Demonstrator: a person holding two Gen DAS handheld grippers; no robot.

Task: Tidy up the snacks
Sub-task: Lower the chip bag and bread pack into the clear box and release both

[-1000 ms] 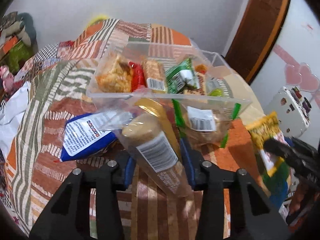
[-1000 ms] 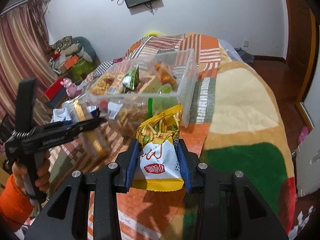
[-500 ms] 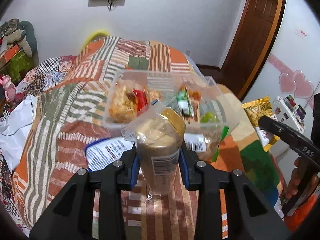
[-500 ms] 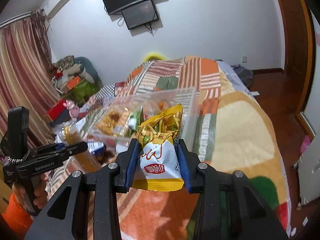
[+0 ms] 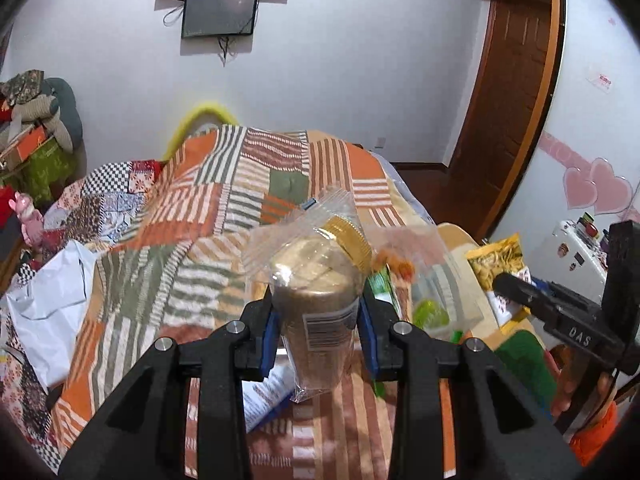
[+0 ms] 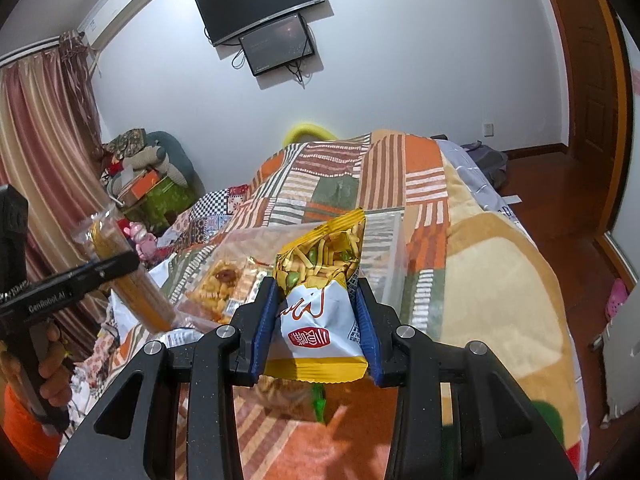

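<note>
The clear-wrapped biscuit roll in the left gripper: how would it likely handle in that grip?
The biscuit roll looks like a rigid stack, so it probably keeps its shape, though hard squeezing could crack biscuits. Its glossy clear wrapper may slip between the left gripper's pads. Being round, it would likely roll if laid on the patchwork bedspread.

The clear bin (image 6: 384,240) sits on the patchwork quilt (image 6: 400,168). Before the bin, the yellow snack bag (image 6: 320,288) is up off the quilt; left of the bin, the wrapped biscuit roll (image 6: 124,276). Behind the bin, screens (image 6: 264,12) hang on the wall.
</note>
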